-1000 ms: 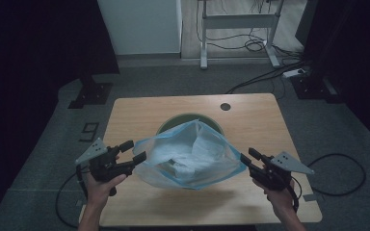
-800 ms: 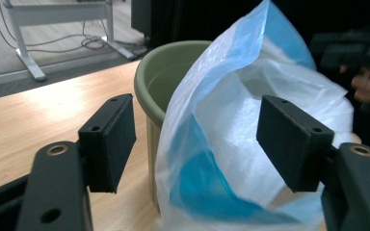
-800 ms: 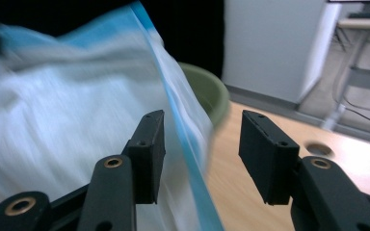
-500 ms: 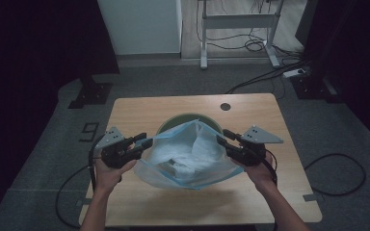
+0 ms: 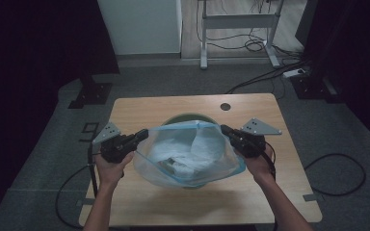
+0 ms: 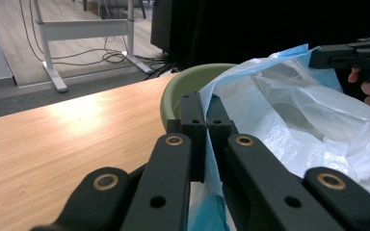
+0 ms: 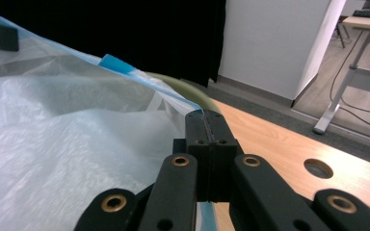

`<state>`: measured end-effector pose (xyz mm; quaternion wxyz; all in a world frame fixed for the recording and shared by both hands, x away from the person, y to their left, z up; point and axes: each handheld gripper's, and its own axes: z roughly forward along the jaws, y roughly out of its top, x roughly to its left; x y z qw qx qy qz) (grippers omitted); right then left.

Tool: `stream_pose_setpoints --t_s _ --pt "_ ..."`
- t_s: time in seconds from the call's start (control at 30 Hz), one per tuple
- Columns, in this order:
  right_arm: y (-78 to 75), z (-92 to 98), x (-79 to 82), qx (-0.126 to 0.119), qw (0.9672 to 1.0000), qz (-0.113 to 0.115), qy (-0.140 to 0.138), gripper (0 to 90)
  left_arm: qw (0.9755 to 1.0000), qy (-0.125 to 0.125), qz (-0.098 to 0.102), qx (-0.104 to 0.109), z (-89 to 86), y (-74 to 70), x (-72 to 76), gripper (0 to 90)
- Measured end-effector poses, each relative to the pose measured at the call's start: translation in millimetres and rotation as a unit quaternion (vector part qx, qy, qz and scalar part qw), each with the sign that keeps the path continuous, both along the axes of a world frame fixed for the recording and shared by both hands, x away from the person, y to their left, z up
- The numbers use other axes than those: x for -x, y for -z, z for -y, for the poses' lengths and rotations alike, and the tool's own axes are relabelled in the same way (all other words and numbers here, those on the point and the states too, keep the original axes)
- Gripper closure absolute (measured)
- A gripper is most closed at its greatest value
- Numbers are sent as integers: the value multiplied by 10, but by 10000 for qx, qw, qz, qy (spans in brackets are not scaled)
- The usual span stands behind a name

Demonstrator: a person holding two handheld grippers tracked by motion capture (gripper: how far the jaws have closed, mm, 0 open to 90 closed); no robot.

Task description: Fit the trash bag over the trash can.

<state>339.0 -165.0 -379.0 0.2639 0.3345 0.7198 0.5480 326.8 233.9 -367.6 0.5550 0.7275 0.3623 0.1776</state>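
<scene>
The wooden table (image 5: 154, 202) carries a green bowl (image 5: 188, 117), mostly hidden in the high view behind the translucent blue-rimmed bag (image 5: 188, 156) stretched open above it. The left gripper view shows the bowl's rim (image 6: 183, 89) plainly beside the bag (image 6: 294, 120). The left gripper (image 5: 142, 135) has just been closing and pinches the bag's rim; the right gripper (image 5: 226, 130), likewise just closed, clamps the opposite rim (image 7: 173, 103).
</scene>
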Motion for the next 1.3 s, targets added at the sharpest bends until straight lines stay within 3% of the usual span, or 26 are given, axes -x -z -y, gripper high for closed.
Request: stream_pose_setpoints --t_s 0.27,0.6,0.9,1.3 --pt "-34 15 -44 -91 9999 77 38 892 9998 -67 -139 146 0 -1 -82 879" --pt "-59 -7 -269 -148 9997 44 193 892 9992 -175 -246 242 -11 -20 -266 871" --pt "49 -52 -490 -126 9993 -115 342 892 9985 -273 -454 116 -22 71 -482 866" --pt "228 -72 -740 -286 9986 -194 395 892 9972 -519 -545 -27 5 215 -716 870"
